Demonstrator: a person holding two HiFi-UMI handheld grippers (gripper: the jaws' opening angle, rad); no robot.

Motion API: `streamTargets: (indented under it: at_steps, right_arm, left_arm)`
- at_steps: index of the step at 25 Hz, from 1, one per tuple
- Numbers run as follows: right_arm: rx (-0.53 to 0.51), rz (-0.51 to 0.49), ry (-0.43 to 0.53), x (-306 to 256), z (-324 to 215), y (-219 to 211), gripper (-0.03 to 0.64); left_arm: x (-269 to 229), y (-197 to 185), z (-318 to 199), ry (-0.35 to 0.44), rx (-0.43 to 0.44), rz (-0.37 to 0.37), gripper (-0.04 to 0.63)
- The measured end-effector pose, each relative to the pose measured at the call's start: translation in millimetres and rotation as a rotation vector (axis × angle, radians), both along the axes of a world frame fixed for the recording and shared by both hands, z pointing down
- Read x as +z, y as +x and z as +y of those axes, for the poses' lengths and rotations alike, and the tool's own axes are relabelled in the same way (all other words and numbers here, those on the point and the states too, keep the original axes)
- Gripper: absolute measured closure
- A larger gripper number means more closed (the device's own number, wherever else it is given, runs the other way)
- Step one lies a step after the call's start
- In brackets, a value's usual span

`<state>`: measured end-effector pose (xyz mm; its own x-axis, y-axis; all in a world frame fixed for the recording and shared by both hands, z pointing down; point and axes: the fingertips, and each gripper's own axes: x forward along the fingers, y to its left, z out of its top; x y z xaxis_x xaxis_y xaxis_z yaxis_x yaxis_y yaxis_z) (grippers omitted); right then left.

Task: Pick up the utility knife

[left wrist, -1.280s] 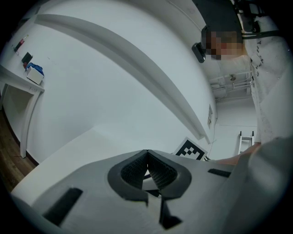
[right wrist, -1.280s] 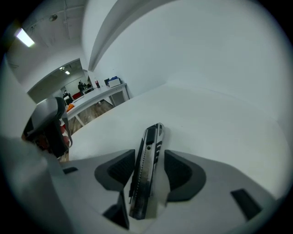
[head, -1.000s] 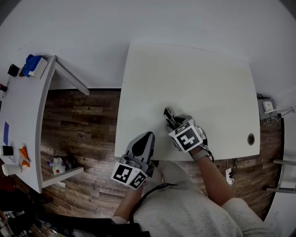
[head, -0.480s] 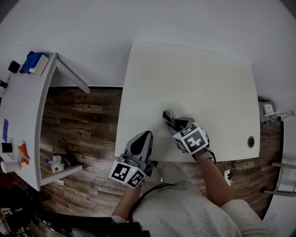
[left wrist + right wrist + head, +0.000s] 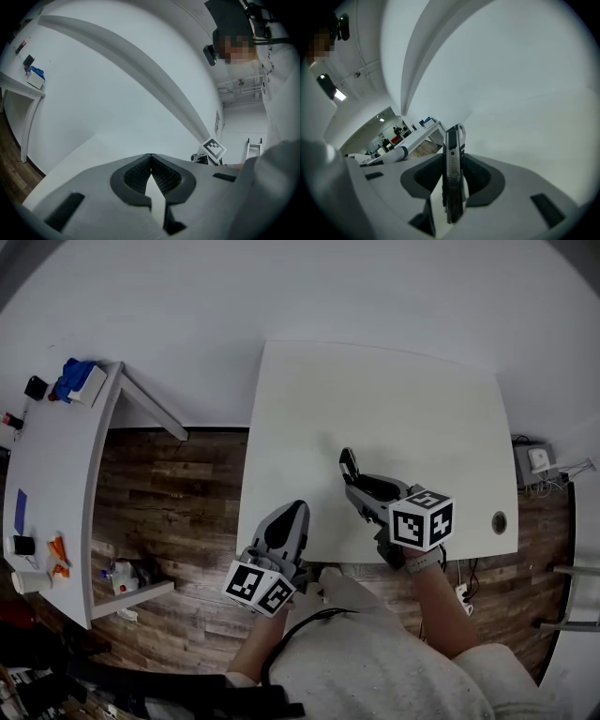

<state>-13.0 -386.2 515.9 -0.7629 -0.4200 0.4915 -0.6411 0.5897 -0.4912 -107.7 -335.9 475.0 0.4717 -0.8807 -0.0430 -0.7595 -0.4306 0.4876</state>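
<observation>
Right gripper clamped on knife, pads pressing both flat sides at mid-body. Jaws partly apart, only as wide as knife is thick. Knife on edge, nose projecting past fingertips, over table near front edge, seemingly clear of surface. Assessment: grasp made, lift apparently achieved; task looks essentially complete, only steady hold remaining. Left gripper idle at table's front edge, jaws together, nothing between.

Utility knife is wedged in the right gripper over the table, left gripper just left of it, side desk way further left.
</observation>
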Motion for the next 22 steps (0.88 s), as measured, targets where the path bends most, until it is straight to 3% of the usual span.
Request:
streamTargets:
  at_steps: [9, 22]
  right_arm:
    - [0.137, -0.181, 0.127, -65, 11, 16, 0.482]
    - [0.194, -0.253, 0.179, -88, 22, 33, 0.482]
  left_arm:
    - [-36, 25, -2, 0.031, 0.036, -0.014, 0.589]
    - [-58, 37, -8, 0.063, 0.051, -0.018, 0.589]
